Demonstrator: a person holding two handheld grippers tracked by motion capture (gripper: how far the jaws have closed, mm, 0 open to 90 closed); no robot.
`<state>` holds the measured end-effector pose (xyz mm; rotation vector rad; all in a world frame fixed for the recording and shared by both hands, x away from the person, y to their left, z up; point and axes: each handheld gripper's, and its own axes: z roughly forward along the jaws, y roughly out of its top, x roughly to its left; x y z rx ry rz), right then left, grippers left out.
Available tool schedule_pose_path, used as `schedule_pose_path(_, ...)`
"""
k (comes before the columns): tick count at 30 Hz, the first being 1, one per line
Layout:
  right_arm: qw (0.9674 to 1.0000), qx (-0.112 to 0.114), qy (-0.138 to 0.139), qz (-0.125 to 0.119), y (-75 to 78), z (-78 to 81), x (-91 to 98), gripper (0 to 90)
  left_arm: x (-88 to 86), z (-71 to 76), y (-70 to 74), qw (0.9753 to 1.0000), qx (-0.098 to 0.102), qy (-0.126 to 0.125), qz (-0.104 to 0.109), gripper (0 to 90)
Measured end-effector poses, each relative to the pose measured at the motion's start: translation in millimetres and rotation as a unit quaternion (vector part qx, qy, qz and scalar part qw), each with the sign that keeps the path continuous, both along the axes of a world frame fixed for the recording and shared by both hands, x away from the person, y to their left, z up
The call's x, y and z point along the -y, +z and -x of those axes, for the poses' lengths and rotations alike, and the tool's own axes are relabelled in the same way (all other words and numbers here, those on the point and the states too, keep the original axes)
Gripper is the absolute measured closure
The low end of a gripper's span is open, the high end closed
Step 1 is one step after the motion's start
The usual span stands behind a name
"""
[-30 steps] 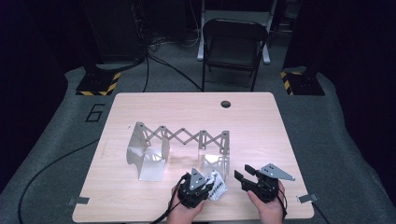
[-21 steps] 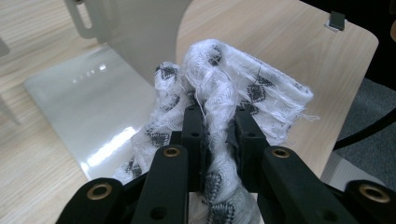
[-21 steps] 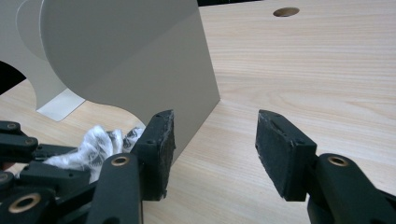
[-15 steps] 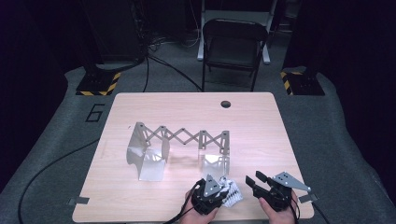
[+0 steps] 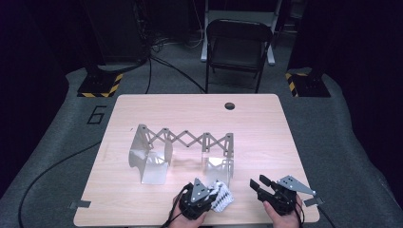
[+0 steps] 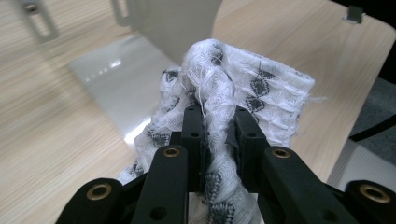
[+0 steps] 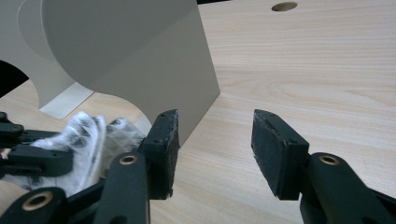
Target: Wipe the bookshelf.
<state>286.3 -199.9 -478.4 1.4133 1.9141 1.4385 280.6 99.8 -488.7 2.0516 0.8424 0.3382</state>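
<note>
Left tongs (image 6: 215, 126) pinch the white cloth (image 6: 243, 88) — right tongs (image 7: 215, 149), just narrowing, stand open around nothing.

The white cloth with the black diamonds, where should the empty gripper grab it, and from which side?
Probably the loose corner of the white cloth, the flat flap sticking out past the left gripper, which pinches the bunched middle. That flap looks thin enough for the right gripper, whose open jaws have just been closing on nothing. It could come in level from its own side, clear of the metal rack.
</note>
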Motion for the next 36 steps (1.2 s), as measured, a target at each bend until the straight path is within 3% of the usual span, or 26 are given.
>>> schedule_pose_path(3, 1.0, 0.003, 0.002, 0.0, 0.5, 0.3, -2.1, 50.8, -14.5, 0.1, 1.2, 0.9999, -0.001, 0.011, -0.006, 77.9)
schedule_pose_path(5, 1.0, 0.002, 0.006, 0.0, 0.4, 0.9, -3.8, 50.7, -21.2, -4.3, 1.1, 0.9995, -0.001, 0.032, -0.006, 77.8)
schedule_pose_path(7, 1.0, -0.001, 0.006, 0.002, -0.9, 0.3, -4.9, 50.8, -22.9, -7.1, 0.1, 0.9988, -0.011, 0.048, 0.005, 77.8)
schedule_pose_path(12, 0.9999, -0.001, 0.008, 0.006, -1.7, 1.3, -6.6, 50.8, -19.8, -8.1, -7.5, 0.9988, -0.001, 0.046, -0.017, 77.5)
schedule_pose_path(17, 0.9999, -0.008, 0.013, 0.004, -4.5, 1.0, -7.3, 51.0, -21.4, -9.4, -9.3, 0.9987, -0.011, 0.05, -0.004, 77.6)
schedule_pose_path(20, 0.9998, -0.005, 0.02, 0.007, -3.6, 2.0, -9.0, 51.1, -10.4, -5.6, -7.3, 0.9993, -0.019, 0.031, 0.011, 77.6)
schedule_pose_path(26, 0.9999, 0.005, 0.011, 0.011, 2.6, 4.1, -4.9, 52.5, 24.1, -3.4, -5.7, 0.9997, -0.013, -0.017, 0.01, 77.6)
schedule_pose_path(30, 1.0, -0.001, 0.009, 0.002, 4.2, 4.4, 0.0, 54.5, 41.9, -4.6, -5.4, 0.9992, -0.016, -0.032, 0.015, 77.6)
schedule_pose_path(36, 0.9999, 0.005, 0.011, 0.01, 12.1, 8.7, 1.8, 59.0, 66.1, -6.4, -5.5, 0.9983, -0.02, -0.05, 0.023, 77.6)
